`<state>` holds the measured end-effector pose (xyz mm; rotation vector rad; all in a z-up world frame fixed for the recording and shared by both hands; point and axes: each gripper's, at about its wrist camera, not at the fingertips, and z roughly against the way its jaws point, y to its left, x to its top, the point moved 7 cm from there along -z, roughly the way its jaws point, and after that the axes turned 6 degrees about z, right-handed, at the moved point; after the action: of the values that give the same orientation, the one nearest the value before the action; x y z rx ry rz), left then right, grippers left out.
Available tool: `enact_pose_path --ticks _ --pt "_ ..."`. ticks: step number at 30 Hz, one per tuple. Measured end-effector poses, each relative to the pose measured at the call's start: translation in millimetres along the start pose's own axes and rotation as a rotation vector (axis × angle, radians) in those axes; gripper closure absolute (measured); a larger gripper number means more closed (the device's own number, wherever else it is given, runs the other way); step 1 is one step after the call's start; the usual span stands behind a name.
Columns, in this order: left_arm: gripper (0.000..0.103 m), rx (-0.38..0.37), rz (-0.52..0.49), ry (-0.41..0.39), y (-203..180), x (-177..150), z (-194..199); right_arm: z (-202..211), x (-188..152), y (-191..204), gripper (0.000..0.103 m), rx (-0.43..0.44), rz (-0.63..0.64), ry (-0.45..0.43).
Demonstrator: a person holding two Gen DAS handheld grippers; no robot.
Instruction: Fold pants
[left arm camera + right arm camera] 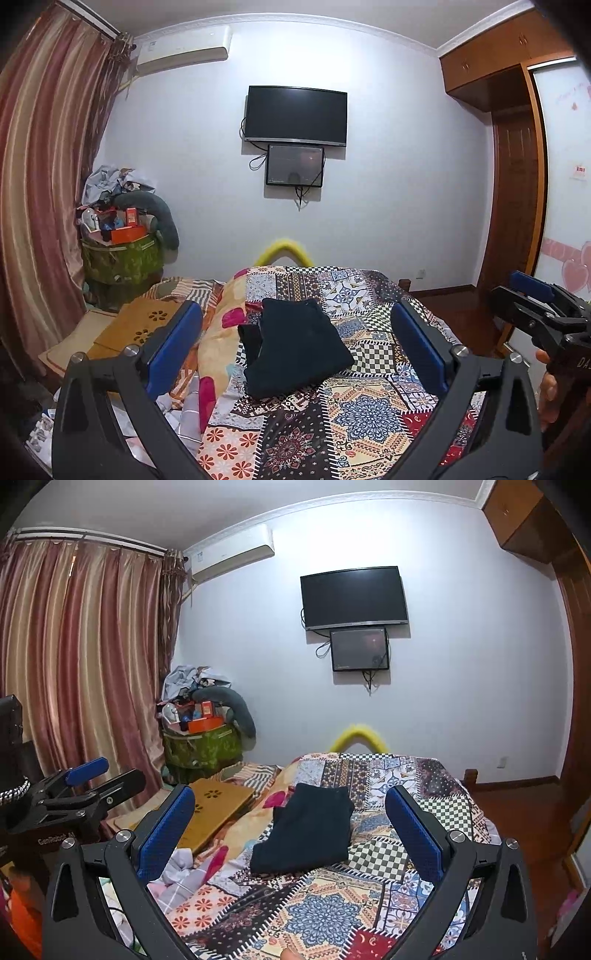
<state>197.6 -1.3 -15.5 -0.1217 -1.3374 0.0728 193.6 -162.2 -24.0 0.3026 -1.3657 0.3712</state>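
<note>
On the bed point(369, 417), over its patchwork quilt point(325, 915), the dark pants point(299, 347) are laid folded into a compact stack. Both the left tongs point(295, 347) and the right tongs point(291, 834) are held spread wide above them, nothing gripped.

Your pants point(299, 347) lie on the bed point(369, 413); a board point(147, 325) sits left, the TV point(295, 114) on the far wall.
</note>
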Motion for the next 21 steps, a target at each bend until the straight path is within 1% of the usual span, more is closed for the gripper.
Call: enact_pose_path --ticks 21 --pt "0.0 -0.021 -0.019 0.008 -1.9 -0.6 2.6 4.5 -0.1 -7.9 0.0 -0.022 -0.022 0.001"
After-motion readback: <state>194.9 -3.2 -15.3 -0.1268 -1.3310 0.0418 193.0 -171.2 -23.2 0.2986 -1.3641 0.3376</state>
